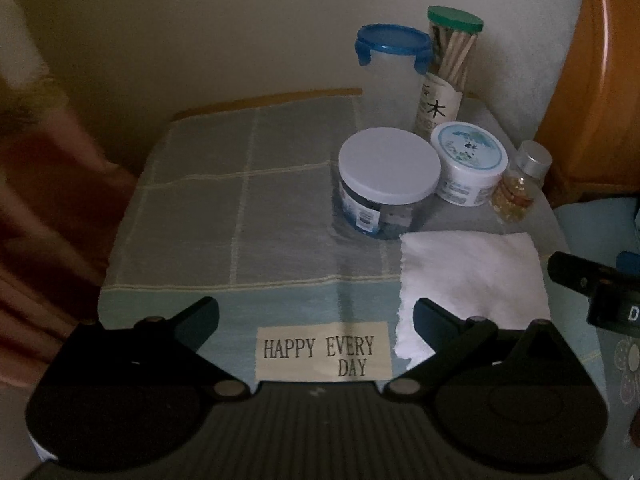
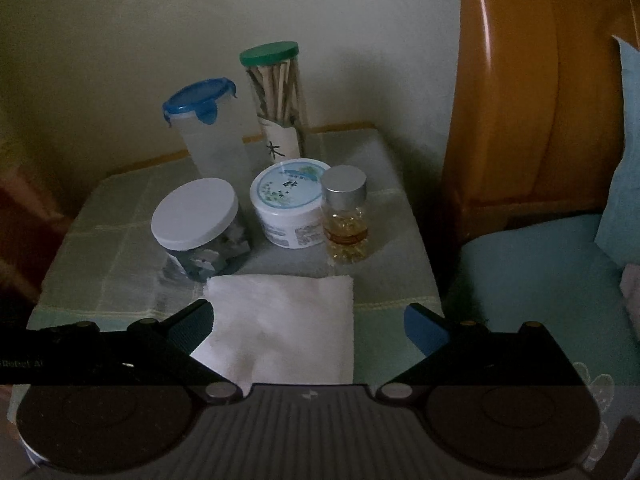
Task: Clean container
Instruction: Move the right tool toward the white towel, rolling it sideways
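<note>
Not started: both grippers, left [image 1: 316, 312] and right [image 2: 308, 316], spread wide, empty. Your right takes tissue [image 2: 280, 332] at 12 o'clock, then jar [image 2: 196, 224].

On the left edge of the left wrist view we see only a blurred reddish-brown shape [image 1: 52, 200] (curtain or sleeve, we cannot tell). The small print on the white round plastic tub [image 2: 290, 208] is unreadable, and the white-lidded clear jar [image 1: 386, 184] hides the tall blue-lidded container's [image 1: 390, 68] base.
</note>
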`<state>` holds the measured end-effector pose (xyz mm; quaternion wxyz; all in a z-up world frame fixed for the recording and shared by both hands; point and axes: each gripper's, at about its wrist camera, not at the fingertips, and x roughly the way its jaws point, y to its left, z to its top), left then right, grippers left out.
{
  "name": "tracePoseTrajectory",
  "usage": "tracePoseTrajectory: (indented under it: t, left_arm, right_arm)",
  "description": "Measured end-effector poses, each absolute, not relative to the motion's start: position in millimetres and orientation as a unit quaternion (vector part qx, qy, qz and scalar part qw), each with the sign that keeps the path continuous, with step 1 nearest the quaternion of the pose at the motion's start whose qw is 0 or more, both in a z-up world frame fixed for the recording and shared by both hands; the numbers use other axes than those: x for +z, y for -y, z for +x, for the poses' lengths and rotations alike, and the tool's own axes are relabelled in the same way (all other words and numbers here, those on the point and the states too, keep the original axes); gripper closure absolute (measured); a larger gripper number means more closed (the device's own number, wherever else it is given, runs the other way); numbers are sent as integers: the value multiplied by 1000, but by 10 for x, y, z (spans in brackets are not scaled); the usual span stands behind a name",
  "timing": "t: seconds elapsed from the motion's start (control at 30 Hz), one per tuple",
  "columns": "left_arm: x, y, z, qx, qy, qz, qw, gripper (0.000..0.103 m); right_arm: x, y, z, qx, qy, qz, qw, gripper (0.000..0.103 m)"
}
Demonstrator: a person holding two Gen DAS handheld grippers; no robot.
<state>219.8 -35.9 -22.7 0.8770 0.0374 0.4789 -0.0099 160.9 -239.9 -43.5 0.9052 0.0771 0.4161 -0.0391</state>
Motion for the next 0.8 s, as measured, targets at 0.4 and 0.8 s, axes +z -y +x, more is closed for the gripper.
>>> tracePoseTrajectory:
  t: [0.4, 0.8]
  left_arm:
    - [-363, 446, 2284, -22, -466, 47, 883, 0]
    - [-485, 488, 2378, -25, -482, 42, 875, 0]
  right_arm:
    - [-692, 2616, 1673, 30, -377, 120, 918, 0]
    - [-1009, 2975, 1946, 82, -428, 217, 874, 0]
